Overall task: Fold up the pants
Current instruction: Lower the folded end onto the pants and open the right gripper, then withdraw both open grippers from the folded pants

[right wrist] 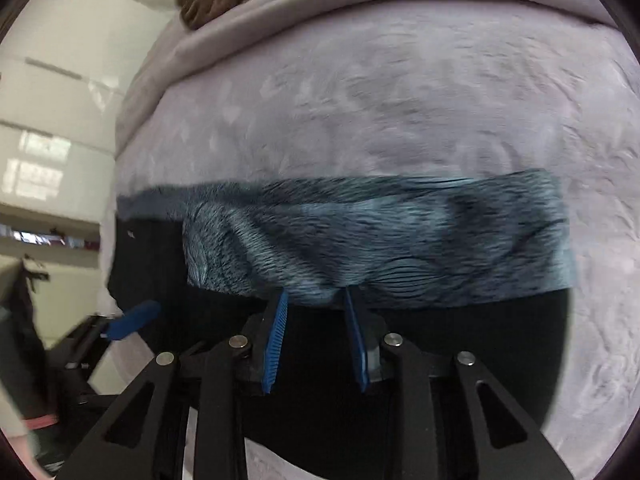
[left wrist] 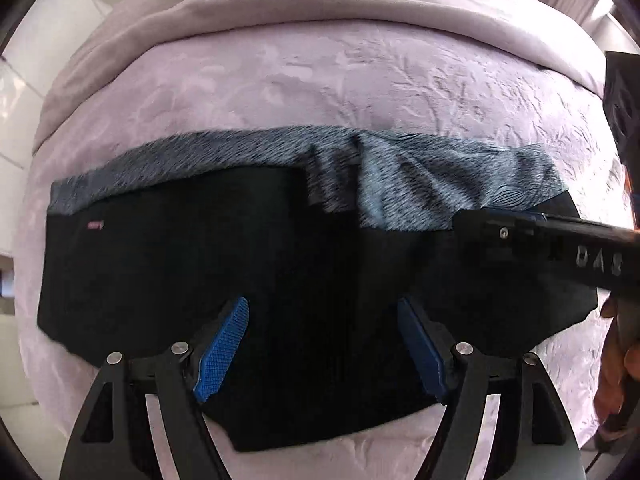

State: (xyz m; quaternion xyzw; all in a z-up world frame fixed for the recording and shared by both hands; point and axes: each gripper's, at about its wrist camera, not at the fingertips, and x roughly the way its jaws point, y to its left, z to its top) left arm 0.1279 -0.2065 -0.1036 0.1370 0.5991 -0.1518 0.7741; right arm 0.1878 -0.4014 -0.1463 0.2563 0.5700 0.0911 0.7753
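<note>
The black pants (left wrist: 168,264) lie flat across the lilac bedspread (left wrist: 280,80), their grey furry lining (left wrist: 420,184) turned out along the far edge. The left gripper (left wrist: 322,344) hovers over them, jaws wide. The right gripper (right wrist: 316,312), jaws narrow, touches the lining's edge; whether it grips, I cannot tell.

Black pants (left wrist: 168,272), blue-grey furry lining (left wrist: 420,184)

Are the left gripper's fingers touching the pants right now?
Cannot tell. In the left wrist view the left gripper is wide open above the pants; no contact or gap shows plainly.
</note>
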